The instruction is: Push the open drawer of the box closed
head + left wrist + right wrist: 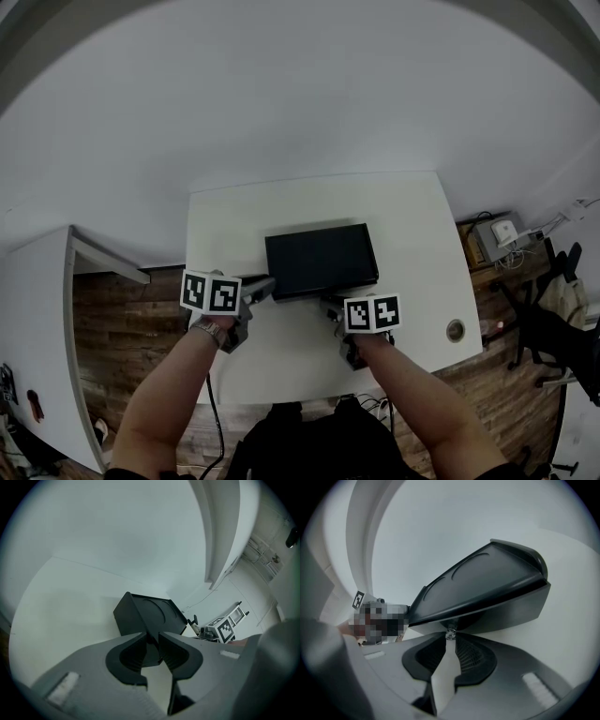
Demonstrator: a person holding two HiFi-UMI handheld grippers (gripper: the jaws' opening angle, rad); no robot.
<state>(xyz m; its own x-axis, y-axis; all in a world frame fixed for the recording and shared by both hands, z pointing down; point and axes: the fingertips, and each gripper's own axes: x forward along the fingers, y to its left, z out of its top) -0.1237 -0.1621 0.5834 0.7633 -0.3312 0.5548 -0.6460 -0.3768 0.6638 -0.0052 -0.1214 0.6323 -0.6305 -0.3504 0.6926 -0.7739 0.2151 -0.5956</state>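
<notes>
A flat black box (322, 261) lies in the middle of the white table (412, 216). My left gripper (265, 286) is at its front left corner, jaws open. In the left gripper view the box (152, 611) shows its near corner in the gap of the left gripper (152, 641); contact cannot be told. My right gripper (333, 309) is at the box's front. In the right gripper view a small metal drawer knob (450, 633) sits under the box's top (487, 588), and the right gripper (450, 638) is shut on it. How far out the drawer stands is hidden.
A cable hole (456, 330) is in the table's near right corner. A white cabinet (56, 319) stands on the wood floor at the left. A low shelf with devices (497, 239) and a dark chair (553, 328) are at the right.
</notes>
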